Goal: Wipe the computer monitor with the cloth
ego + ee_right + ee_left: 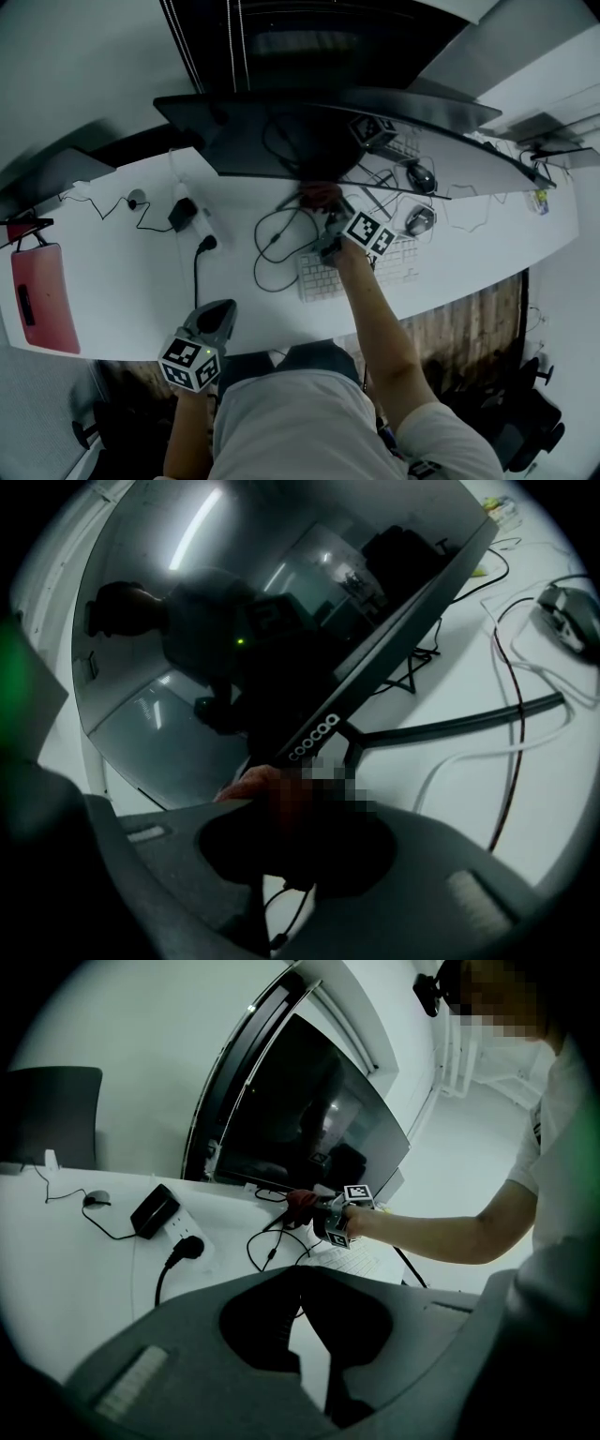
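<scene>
Right gripper view shows the right claw (281,850) closed down on a bunched red cloth (255,786), which fills the gap between the jaws and sticks out past them. The cloth sits right at the bottom edge of the monitor (234,621), though it is not clear whether it presses on the glass. The screen is dark and switched off. It is glossy enough to mirror ceiling lights and a dim figure, and pale lettering runs along the lower bezel. In the head view the monitor (319,131) stands at the far middle of the white desk (112,262), wide and tilted. The right claw (326,217) reaches under its near edge with the cloth (319,195) at its tip, above a tangle of cables and just beyond the keyboard (323,277). Two mice (419,220) lie to the right of the claw, a power strip (192,220) lies to the left, and a red flat case (37,295) rests at the far left end of the desk. The left claw (216,323) hangs at the near edge of the desk, well apart from the monitor. In the left gripper view the left claw (305,1354) has its jaws only a narrow sliver apart, with bare desk showing through and nothing held. Beyond it, the right claw (328,1218) holds the cloth (300,1202) below the dark screen (309,1119).
</scene>
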Available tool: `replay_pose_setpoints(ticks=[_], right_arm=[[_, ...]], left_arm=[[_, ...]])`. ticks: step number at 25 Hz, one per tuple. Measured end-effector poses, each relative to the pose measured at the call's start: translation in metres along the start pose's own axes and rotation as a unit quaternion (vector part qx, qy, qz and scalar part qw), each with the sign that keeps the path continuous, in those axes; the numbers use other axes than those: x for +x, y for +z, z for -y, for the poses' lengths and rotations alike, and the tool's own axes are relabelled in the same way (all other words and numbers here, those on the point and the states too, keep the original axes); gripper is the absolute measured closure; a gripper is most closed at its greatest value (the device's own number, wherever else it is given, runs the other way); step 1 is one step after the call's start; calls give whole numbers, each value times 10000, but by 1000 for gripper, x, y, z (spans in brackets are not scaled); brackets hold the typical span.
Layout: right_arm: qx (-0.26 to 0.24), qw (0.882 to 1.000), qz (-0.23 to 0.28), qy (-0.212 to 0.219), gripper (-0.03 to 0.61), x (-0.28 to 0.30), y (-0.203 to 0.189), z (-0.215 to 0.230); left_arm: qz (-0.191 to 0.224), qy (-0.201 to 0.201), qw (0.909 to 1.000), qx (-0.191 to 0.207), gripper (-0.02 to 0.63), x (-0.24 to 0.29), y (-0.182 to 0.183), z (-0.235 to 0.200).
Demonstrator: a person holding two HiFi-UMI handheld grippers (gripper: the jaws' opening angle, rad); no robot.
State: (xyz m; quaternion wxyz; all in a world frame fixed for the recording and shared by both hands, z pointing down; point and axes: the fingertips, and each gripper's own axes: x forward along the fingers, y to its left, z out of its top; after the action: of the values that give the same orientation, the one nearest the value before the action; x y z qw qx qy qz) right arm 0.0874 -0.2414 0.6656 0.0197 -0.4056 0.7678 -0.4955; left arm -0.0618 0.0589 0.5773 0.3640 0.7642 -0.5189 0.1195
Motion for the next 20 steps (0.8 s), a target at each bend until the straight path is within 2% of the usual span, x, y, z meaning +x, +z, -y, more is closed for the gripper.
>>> replay_pose_setpoints(ticks=[20], right_arm=[[216,9995,188,-167,483,-59,67,76]], left_arm=[[-111,-224,9992,300,604,72,18,68]])
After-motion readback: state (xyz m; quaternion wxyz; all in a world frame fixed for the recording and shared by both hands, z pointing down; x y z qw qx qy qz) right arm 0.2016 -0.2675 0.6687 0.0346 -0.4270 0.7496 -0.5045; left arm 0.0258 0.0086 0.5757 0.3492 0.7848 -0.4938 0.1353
